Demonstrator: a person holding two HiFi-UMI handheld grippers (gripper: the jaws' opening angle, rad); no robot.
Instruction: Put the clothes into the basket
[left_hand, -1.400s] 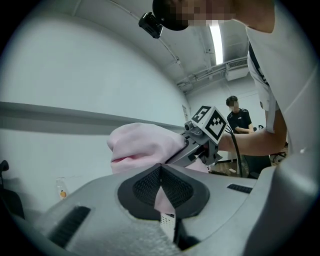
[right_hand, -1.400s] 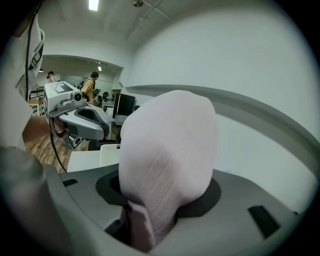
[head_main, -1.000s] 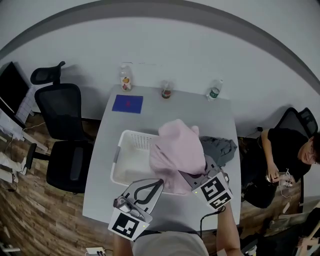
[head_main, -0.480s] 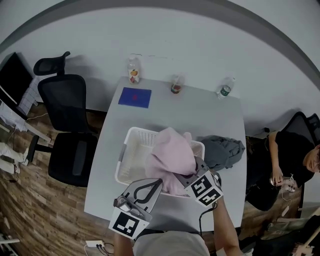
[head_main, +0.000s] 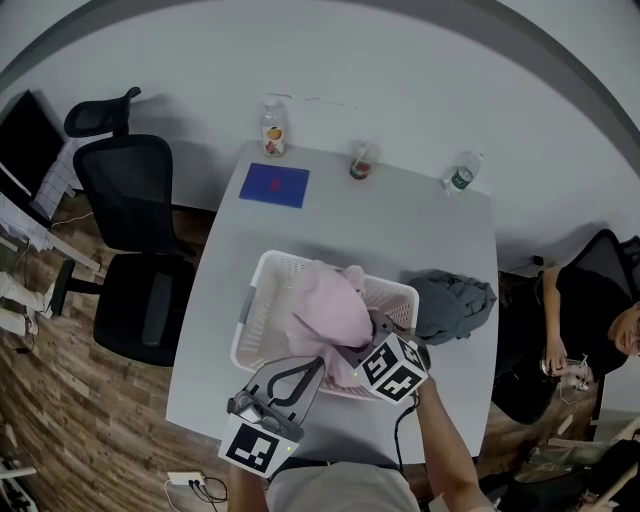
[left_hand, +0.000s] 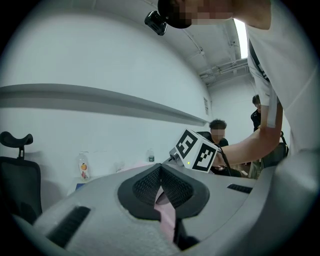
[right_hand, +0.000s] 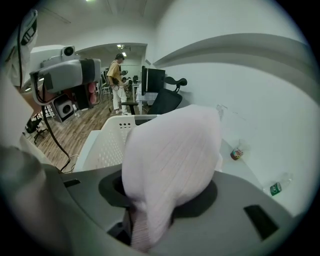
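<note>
While your left gripper (head_main: 305, 368) pinches the pale pink ribbed garment (head_main: 325, 315) hanging into the white perforated plastic basket (head_main: 262, 275) and your right gripper (head_main: 352, 352) clamps its other bunch, lower both together until no fold overhangs the near rim.

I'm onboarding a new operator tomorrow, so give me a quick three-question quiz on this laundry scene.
1. True or false: both the left gripper and the right gripper are shut on the pink garment.
2. Which garment lies on the table outside the white basket? A) grey B) yellow C) green
3. What colour is the flat mat near the table's far left corner?
Key: 1 true; 2 A, the grey garment; 3 blue.
</note>
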